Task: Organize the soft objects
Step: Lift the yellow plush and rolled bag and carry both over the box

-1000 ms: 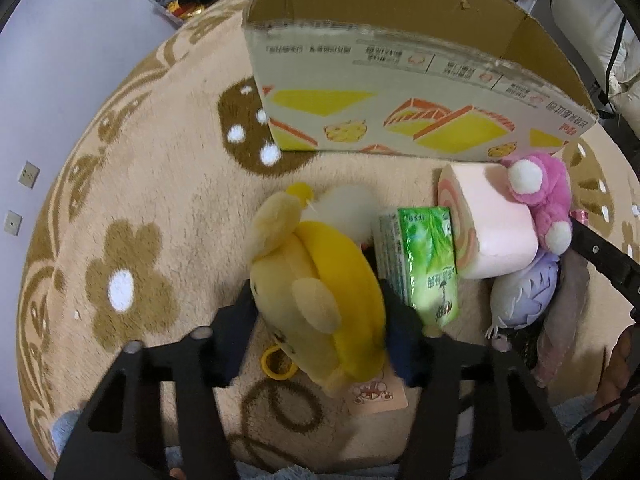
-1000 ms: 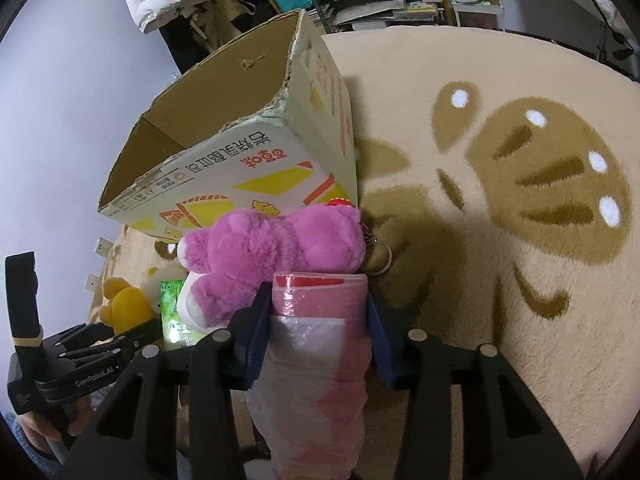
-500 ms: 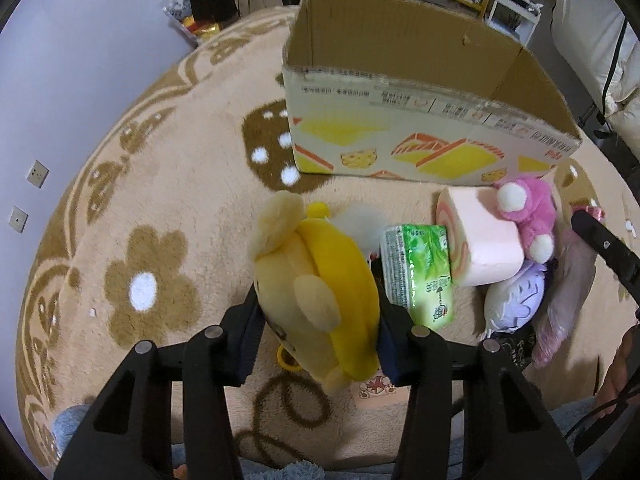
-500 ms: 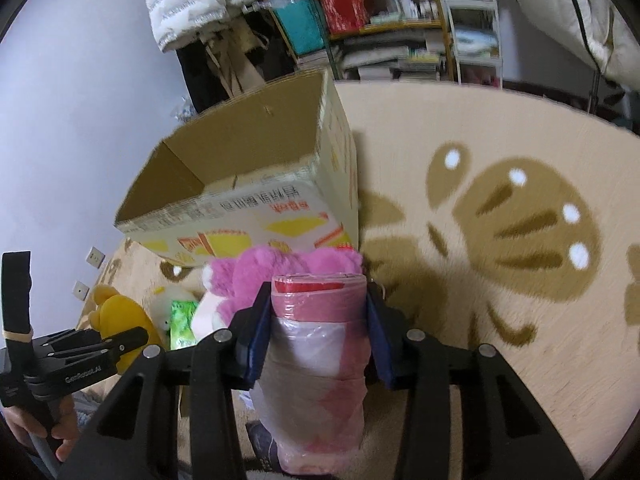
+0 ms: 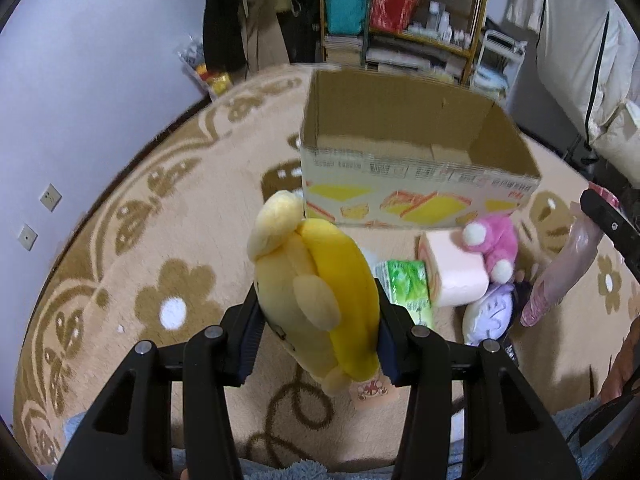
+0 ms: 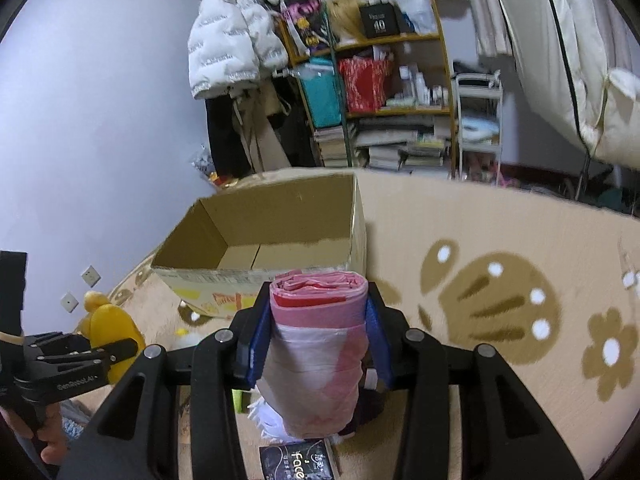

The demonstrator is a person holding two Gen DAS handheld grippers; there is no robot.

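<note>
My left gripper (image 5: pixel 318 336) is shut on a yellow plush toy (image 5: pixel 316 300) and holds it above the rug, short of the open cardboard box (image 5: pixel 408 184). My right gripper (image 6: pixel 318 340) is shut on a pink roll of plastic bags (image 6: pixel 316 356), lifted in front of the same box (image 6: pixel 272 252). The box looks empty inside. On the rug by the box lie a pink plush bear (image 5: pixel 494 244), a pink roll-cake cushion (image 5: pixel 452 272), a green tissue pack (image 5: pixel 408 292) and a lilac plush (image 5: pixel 490 316).
A beige patterned rug (image 5: pixel 160 240) covers the floor. A cluttered shelf (image 6: pixel 380 92) and hanging jackets (image 6: pixel 228 52) stand behind the box. A black packet (image 6: pixel 296 460) lies under my right gripper. A wall (image 5: pixel 80 80) runs along the left.
Both grippers have risen with their loads. The plush and the bag roll are lifted clear of the pile, and the box's inside has come into view.
</note>
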